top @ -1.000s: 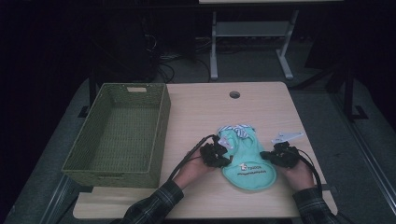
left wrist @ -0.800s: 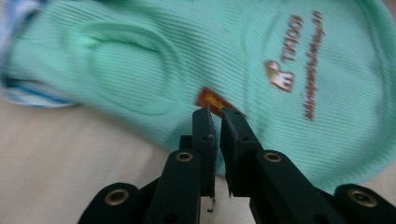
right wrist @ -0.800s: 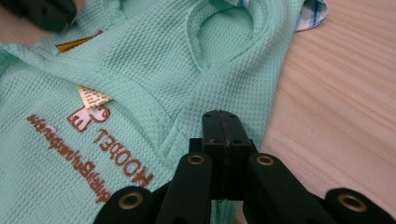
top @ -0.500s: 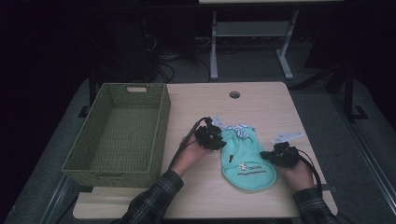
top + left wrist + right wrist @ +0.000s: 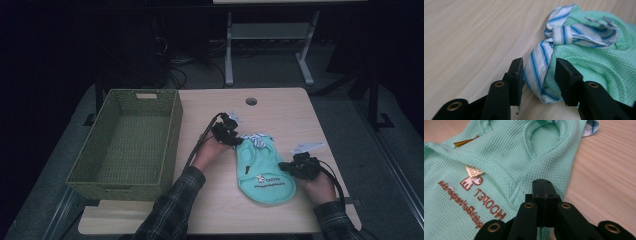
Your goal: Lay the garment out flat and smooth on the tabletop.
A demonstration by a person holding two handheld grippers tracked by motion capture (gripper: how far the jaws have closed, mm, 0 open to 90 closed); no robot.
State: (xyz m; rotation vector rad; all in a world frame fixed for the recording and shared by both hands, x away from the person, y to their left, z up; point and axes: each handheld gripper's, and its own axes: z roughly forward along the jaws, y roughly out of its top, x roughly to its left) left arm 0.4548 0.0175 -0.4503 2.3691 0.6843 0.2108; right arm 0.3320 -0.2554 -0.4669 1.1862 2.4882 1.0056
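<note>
Left gripper view: parted left tongs [image 5: 537,82] straddle garment [image 5: 589,65] trim (right tongs [image 5: 544,195] pinch hem).

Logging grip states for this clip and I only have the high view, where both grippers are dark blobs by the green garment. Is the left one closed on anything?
Observer: No. In the left gripper view the left gripper is open, its jaws on either side of the striped blue-and-white trim at the green garment edge.
Operator: And the right one?
Observer: The right gripper has its jaws pressed together at the garment's side edge; whether cloth is pinched between them, I cannot tell.
Operator: Any print readable?
Observer: Brown lettering with a small logo, seen upside down in the right gripper view.
</note>
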